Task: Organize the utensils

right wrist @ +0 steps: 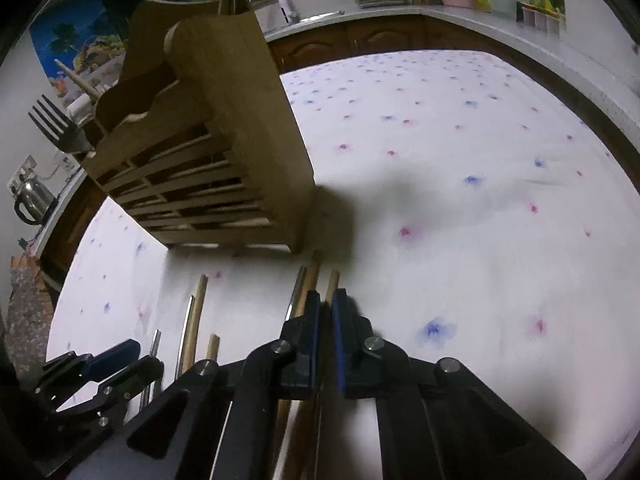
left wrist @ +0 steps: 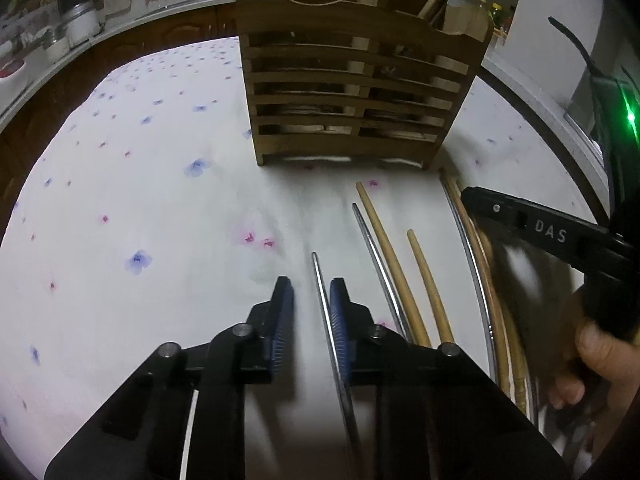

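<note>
Several wooden and metal chopsticks lie on the flowered tablecloth (left wrist: pixel 160 200) in front of a slatted wooden utensil holder (left wrist: pixel 352 100) (right wrist: pixel 208 160). My left gripper (left wrist: pixel 310 292) stands open low over the cloth. A metal chopstick (left wrist: pixel 320 284) lies between its blue pads, against the right one. A longer wooden chopstick (left wrist: pixel 384 248) and a metal one (left wrist: pixel 370 240) lie just to the right. My right gripper (right wrist: pixel 326 300) is shut on a wooden chopstick (right wrist: pixel 333 278); a second wooden one (right wrist: pixel 314 268) and a metal one (right wrist: pixel 298 284) lie beside it. A fork (right wrist: pixel 56 124) stands in the holder.
The holder stands close ahead of both grippers. A hand (left wrist: pixel 592 352) holds the right gripper at the table's right edge. Dark wooden cabinets and a counter with jars (left wrist: pixel 80 24) and a kettle (right wrist: pixel 32 200) ring the table. Bare cloth spreads to the left and far right.
</note>
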The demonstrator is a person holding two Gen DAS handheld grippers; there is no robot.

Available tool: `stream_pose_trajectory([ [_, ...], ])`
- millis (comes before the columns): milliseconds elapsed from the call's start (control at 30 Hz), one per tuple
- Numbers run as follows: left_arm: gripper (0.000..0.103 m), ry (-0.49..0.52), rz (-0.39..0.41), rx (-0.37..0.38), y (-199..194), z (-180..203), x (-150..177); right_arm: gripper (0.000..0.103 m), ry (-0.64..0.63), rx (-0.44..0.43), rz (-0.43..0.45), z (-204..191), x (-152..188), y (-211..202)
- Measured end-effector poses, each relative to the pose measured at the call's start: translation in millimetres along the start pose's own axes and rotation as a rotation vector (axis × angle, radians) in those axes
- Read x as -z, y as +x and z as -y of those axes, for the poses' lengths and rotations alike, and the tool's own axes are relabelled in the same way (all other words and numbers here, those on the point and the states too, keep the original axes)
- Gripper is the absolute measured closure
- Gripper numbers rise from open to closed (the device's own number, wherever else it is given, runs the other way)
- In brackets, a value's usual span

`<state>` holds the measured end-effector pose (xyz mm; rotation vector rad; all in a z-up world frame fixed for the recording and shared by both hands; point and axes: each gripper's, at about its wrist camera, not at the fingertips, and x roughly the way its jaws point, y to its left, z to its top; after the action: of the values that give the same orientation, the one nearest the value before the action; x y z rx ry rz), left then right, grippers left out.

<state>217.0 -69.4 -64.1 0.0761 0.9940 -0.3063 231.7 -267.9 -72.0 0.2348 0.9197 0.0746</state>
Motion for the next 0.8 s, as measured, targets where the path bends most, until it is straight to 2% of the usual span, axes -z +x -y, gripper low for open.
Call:
stream_pose_trajectory([
  [133,0.089,0.010,-0.001,-0.007,1,0,-1,0.098,-0.067,0.035,-0.008,-9,3,-4],
  [200,0.096,0.026,0.006,-0.011,1,5,0,0.097,-0.077,0.053,-0.007,-14,3,-3],
  [300,0.097,0.008,0.003,0.009,-1,1,1,0.097,-0.076,0.049,0.003,-15,3,-5],
  [467,0.099,-0.055,0.027,0.055,-18,-16,2,0.098,-0.009,-0.030,0.013,-11,10,-15],
  [600,0.099,-0.072,0.069,0.082,-39,-22,4,0.098,0.012,-0.103,0.078,-15,20,-46],
  [800,0.099,-0.111,0.153,0.149,-84,-31,3,0.098,0.000,-0.148,0.176,-23,26,-102],
])
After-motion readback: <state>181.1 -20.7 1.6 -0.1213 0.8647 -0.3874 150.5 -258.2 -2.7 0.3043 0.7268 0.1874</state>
